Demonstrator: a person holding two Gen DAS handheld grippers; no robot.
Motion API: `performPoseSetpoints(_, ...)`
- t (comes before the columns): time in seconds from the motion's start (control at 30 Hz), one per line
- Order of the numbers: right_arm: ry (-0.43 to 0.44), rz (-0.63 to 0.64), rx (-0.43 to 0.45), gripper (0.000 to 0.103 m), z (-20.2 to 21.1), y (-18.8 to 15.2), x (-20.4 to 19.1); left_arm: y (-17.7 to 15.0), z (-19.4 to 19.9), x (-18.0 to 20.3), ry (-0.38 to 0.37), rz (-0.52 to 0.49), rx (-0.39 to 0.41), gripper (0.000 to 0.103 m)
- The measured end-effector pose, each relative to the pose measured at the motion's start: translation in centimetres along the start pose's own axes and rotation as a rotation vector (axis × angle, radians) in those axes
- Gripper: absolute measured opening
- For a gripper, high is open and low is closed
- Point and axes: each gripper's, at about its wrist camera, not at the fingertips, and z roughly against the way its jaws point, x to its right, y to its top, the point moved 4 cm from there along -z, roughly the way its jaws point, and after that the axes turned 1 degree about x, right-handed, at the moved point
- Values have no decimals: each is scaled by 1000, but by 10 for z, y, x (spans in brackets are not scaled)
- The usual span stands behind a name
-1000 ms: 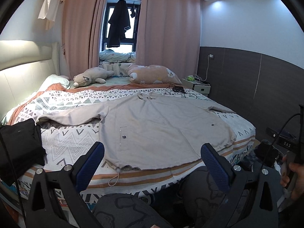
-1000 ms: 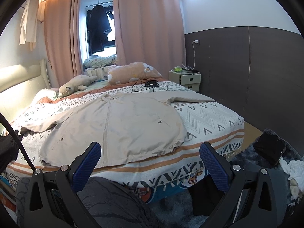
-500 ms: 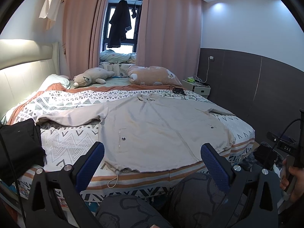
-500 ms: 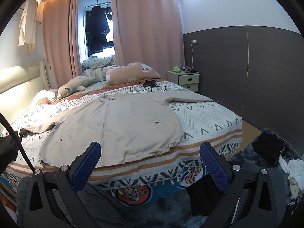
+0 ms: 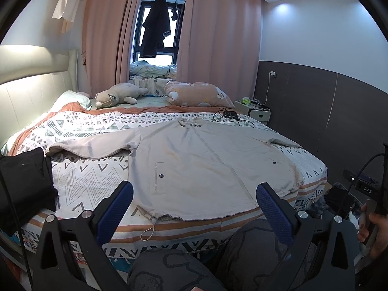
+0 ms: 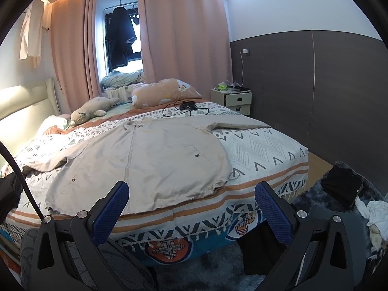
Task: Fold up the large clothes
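Beige jacket (image 5: 194,162) lies spread flat along the bed's (image 5: 80,181) near edge as before, sleeves out to both sides, while the left claw (image 5: 194,203) and right claw (image 6: 191,201), both spread wide and empty, have edged closer to its hem.
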Motion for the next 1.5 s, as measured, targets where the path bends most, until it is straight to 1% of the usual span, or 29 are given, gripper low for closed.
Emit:
performPoseSetpoints(0.3,1,1,-15,103,-22,8,-3,7,-23,-19,9,20,-25,103)
performPoseSetpoints(0.5,11,-12,-45,103,-54,13,-11,15,-40,-40,23,52,-39,103)
performPoseSetpoints(0.67,54,-15,-73,103,-82,25,-28,28,-57,-59,43,83,-42,103)
performPoseSetpoints(0.77,93,-6,-71,103,-100,39,-42,42,-67,-74,61,71,-27,103)
performPoseSetpoints(0.87,120,10,-59,103,-120,54,-57,58,-76,-98,91,96,-1,103)
performPoseSetpoints(0.93,149,11,-55,103,-137,66,-69,65,-84,-115,111,117,-4,103)
performPoseSetpoints(1.07,215,-6,-65,103,-175,81,-86,76,-101,-148,175,156,-25,103)
performPoseSetpoints(1.17,245,-6,-70,103,-201,91,-98,83,-107,-173,234,179,-26,103)
performPoseSetpoints(1.23,262,17,-75,103,-218,99,-114,87,-110,-189,259,203,-32,103)
performPoseSetpoints(1.43,416,27,-117,103,-263,126,-167,102,-119,-234,317,287,-45,103)
performPoseSetpoints(1.5,472,26,-135,103,-276,132,-179,107,-121,-250,342,309,-47,103)
